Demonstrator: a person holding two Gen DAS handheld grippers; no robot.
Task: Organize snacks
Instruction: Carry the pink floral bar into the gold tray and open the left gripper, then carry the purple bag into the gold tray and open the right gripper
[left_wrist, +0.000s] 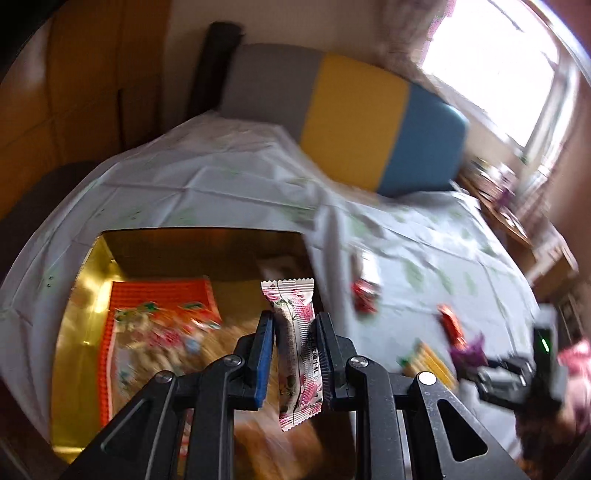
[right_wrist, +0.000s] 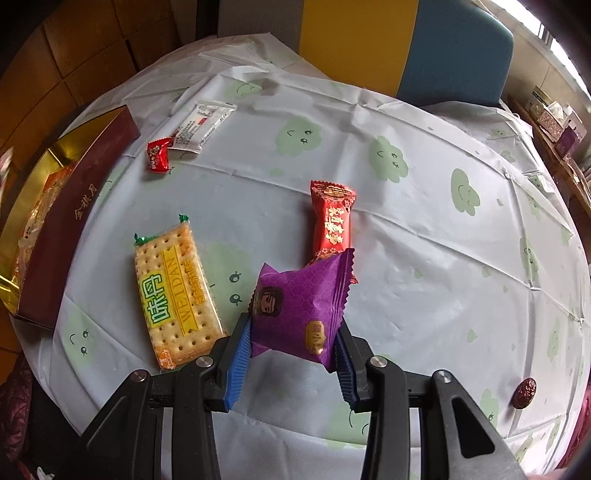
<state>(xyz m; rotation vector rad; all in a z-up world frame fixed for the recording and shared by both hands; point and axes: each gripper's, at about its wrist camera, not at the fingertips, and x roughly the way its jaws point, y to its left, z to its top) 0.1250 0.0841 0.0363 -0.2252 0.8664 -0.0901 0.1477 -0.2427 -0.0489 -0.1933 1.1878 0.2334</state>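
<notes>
The left tool (left_wrist: 293, 338) is clamped on a pink-flowered snack bar (left_wrist: 297, 354), long axis upright, directly above the open gold box (left_wrist: 79, 295); the right tool (right_wrist: 293, 347) grips a purple packet (right_wrist: 301, 308) over the tabletop's (right_wrist: 424, 240) near edge, the box lying to its left.

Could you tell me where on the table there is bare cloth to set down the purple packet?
Bare cloth lies right of the long red snack, reaching toward the dark date near the edge, and behind it toward the blue chair. It is crowded left of the purple packet held by the right gripper: cracker pack, box, small red candy, white sachet.
</notes>
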